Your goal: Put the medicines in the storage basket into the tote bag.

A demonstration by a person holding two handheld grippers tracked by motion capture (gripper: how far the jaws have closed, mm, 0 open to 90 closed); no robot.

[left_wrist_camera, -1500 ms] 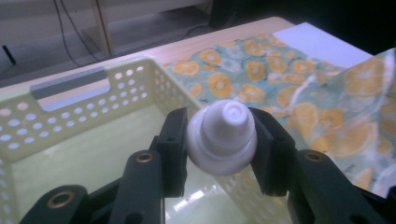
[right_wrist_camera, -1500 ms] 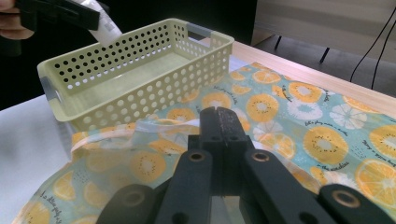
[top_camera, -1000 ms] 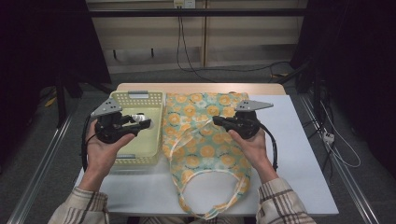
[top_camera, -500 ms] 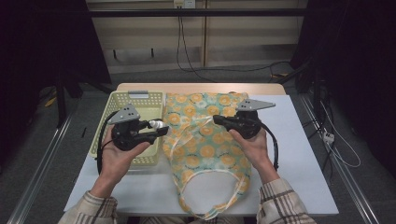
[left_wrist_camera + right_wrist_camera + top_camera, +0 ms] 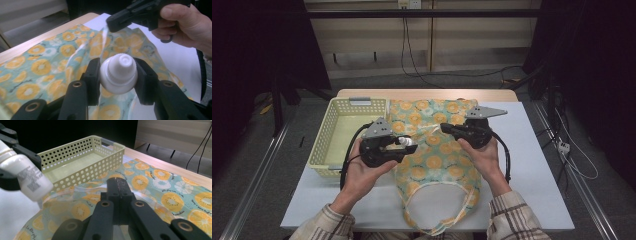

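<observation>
High view: desk (image 5: 537, 165) evenly lit from above, room around it falls to near black at both sides; soft shadows only, under the hands and basket (image 5: 343, 131); overall slightly soft, low contrast; left gripper view: white bottle (image 5: 119, 74) close up, bright, a bit blown out and soft; right gripper view: bottle at left edge blurred; patterned cloth (image 5: 160, 182) reasonably sharp; dark backdrop upper left.

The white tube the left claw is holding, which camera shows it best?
The left gripper view: the white tube sits close up, cap toward the camera, squeezed between the left claw jaws. The right gripper view shows its printed side, slightly blurred. The high view shows a small white tip.
</observation>
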